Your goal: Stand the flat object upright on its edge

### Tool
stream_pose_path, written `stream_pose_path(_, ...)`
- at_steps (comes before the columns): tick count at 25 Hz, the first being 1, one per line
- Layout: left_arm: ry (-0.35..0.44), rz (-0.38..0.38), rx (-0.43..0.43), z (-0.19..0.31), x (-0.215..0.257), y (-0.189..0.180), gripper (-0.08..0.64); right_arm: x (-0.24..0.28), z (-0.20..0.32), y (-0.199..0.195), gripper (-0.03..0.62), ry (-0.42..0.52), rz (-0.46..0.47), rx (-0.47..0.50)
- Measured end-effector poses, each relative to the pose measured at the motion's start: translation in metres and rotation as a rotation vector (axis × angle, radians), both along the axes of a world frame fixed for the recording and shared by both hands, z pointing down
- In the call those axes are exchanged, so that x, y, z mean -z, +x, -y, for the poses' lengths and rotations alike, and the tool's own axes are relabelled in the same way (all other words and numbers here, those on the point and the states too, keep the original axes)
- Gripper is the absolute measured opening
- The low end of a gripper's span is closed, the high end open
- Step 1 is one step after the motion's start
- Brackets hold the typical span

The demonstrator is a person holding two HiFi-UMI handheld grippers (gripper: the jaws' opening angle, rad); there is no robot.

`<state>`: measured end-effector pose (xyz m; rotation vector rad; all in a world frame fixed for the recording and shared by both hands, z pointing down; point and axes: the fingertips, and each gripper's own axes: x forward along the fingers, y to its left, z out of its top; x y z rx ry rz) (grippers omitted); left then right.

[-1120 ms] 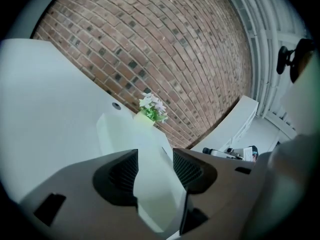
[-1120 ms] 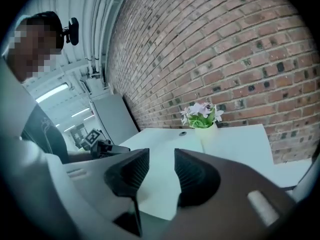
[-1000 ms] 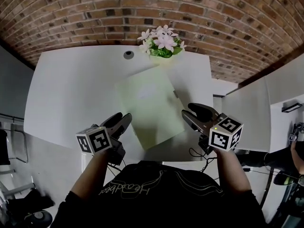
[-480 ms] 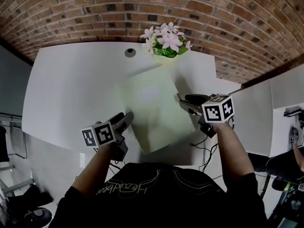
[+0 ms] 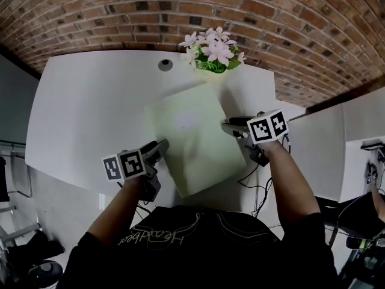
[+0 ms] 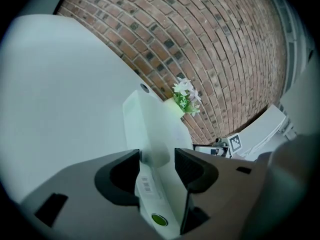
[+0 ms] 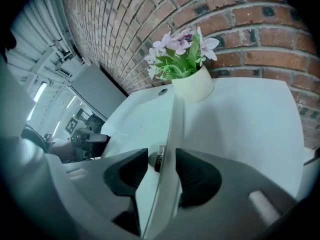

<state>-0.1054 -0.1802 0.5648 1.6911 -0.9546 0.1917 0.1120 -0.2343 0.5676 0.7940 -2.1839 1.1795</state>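
Head view: the pale green, flat rectangular plastic case (image 5: 195, 140) lies flat on the white table (image 5: 90, 113). My left gripper (image 5: 160, 147) straddles its left edge, jaws spread, not squeezing. My right gripper (image 5: 227, 125), jaws just opened wider, straddles the clasp edge. It looks light, stiff and smooth (likely slippery), so I'd pinch opposite edges mid-length.

Desk from above | pale green flat object (image 5: 195, 140) lies on white table (image 5: 84, 113); left gripper (image 5: 161, 147) meets its left edge | right gripper (image 5: 227, 125), jaws just been opening, has its right edge between them | potted flowers (image 5: 212, 48) stand behind, before brick wall (image 5: 120, 17); cables (image 5: 255, 185) trail off table's right side
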Motion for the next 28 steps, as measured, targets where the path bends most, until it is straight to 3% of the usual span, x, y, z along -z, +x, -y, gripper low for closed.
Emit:
stream_pose_path(11,-0.032,0.022,-0.010,0.0006,-0.0075,-0.0016,0.211,-0.0037,-0.0003,-0.0036,0.160,-0.095,0.058,-0.014)
stream_pose_path(28,-0.057,0.088,-0.030,0.0039,-0.0051,-0.0027,0.193,-0.0010,-0.0080,-0.0015,0.133,-0.069,-0.004,-0.056)
